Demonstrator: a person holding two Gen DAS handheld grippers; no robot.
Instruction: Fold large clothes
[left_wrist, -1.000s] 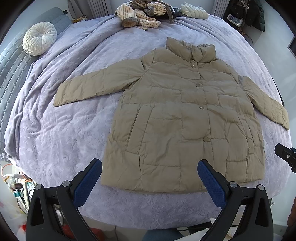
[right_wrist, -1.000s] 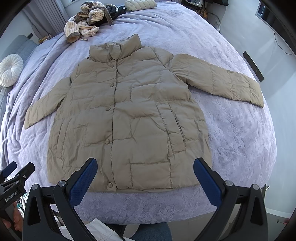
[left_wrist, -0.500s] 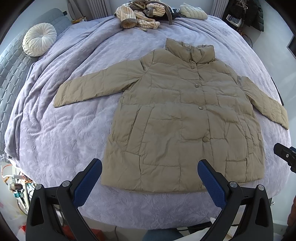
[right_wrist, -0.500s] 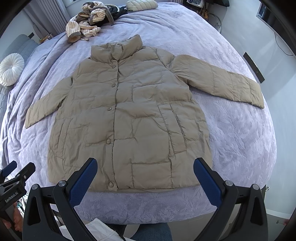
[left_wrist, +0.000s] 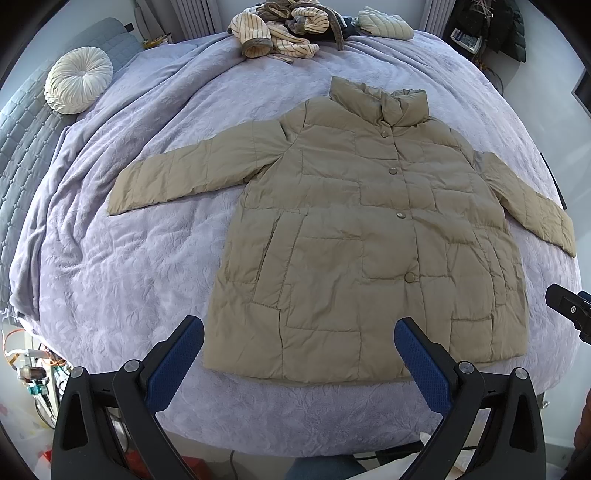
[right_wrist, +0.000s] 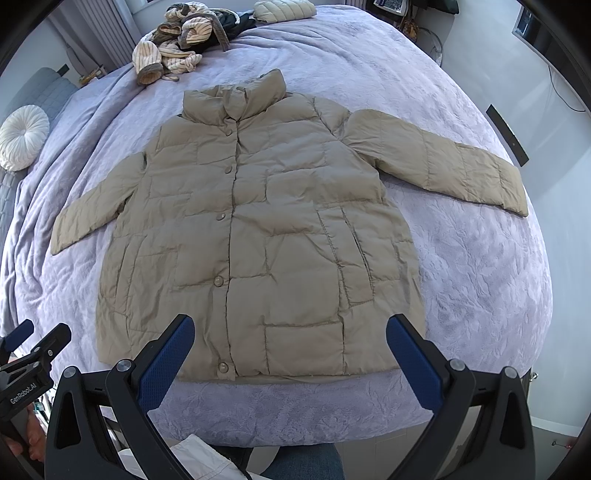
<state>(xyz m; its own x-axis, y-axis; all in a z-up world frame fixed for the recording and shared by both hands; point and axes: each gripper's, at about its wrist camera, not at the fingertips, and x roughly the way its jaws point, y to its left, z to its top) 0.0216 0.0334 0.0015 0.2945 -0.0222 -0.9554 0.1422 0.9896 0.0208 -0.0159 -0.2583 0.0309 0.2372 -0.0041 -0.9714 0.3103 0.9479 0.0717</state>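
Observation:
A tan quilted puffer jacket (left_wrist: 354, 236) lies flat and buttoned on the bed, front up, collar away from me, both sleeves spread outward. It also shows in the right wrist view (right_wrist: 258, 236). My left gripper (left_wrist: 299, 332) is open and empty, held above the jacket's hem near the foot of the bed. My right gripper (right_wrist: 290, 328) is open and empty, also above the hem. The right gripper's tip shows at the right edge of the left wrist view (left_wrist: 569, 306); the left gripper shows at the lower left of the right wrist view (right_wrist: 29, 354).
The lavender bedspread (left_wrist: 122, 266) covers the bed. A pile of striped clothes (left_wrist: 280, 33) and a folded pale jacket (left_wrist: 384, 24) lie at the far end. A round white cushion (left_wrist: 77, 79) sits far left. The bed's front edge is just below the hem.
Both views have shifted slightly; the jacket sits a little lower in frame, so both grippers have edged forward or up. The jacket itself has not moved.

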